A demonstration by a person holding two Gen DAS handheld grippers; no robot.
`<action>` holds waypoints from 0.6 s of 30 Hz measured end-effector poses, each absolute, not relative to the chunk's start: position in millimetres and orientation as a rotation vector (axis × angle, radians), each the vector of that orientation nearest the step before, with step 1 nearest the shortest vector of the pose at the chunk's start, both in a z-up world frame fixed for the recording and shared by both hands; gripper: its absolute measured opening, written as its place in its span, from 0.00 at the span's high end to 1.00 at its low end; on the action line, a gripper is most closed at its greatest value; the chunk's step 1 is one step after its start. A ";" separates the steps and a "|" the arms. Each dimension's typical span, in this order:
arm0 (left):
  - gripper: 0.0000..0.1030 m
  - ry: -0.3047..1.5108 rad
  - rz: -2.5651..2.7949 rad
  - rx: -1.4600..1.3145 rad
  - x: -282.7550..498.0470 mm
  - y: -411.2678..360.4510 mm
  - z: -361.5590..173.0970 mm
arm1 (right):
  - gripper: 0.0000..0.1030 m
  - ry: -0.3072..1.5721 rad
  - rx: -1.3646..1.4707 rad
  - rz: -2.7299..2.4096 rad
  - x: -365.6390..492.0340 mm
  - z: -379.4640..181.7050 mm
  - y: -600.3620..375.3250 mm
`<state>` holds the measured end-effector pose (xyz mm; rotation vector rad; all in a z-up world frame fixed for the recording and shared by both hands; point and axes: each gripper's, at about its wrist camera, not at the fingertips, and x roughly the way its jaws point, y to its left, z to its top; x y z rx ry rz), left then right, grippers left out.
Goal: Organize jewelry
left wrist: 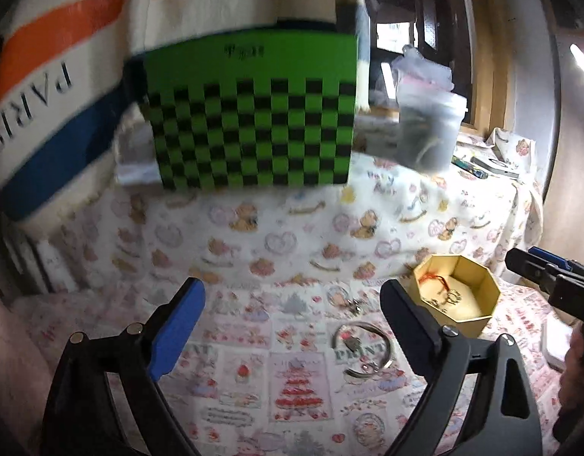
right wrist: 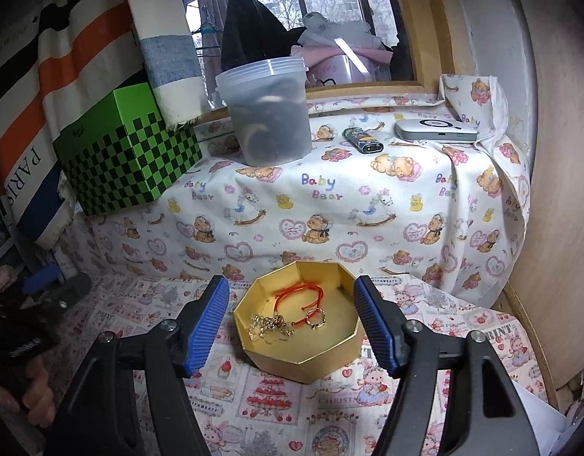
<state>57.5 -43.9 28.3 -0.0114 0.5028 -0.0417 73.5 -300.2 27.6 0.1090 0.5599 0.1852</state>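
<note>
While the right gripper (right wrist: pixel 293 326) stood released, its jaws spread on either side of the gold octagonal box (right wrist: pixel 300 357) at lower centre without touching it, a red cord bracelet (right wrist: pixel 299 292), gold chain (right wrist: pixel 267 325) and ring (right wrist: pixel 316 317) lay inside. The left gripper (left wrist: pixel 292 323) was likewise released, over a silver bangle (left wrist: pixel 362 351) on the printed cloth (left wrist: pixel 254 326), lower centre.

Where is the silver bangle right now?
In the left wrist view, the silver bangle lies on the printed tablecloth between the open left tool's fingers, just left of and nearer than the gold octagonal box.
</note>
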 end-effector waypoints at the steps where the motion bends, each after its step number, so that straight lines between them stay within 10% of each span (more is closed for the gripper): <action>1: 0.10 0.515 -0.053 -0.027 59.3 -43.4 25.7 | 0.25 0.556 0.105 0.182 73.0 27.5 -299.2; 18: 0.03 0.780 -0.246 0.051 105.6 -88.5 -33.1 | 0.20 0.593 0.110 0.136 82.3 18.1 -302.4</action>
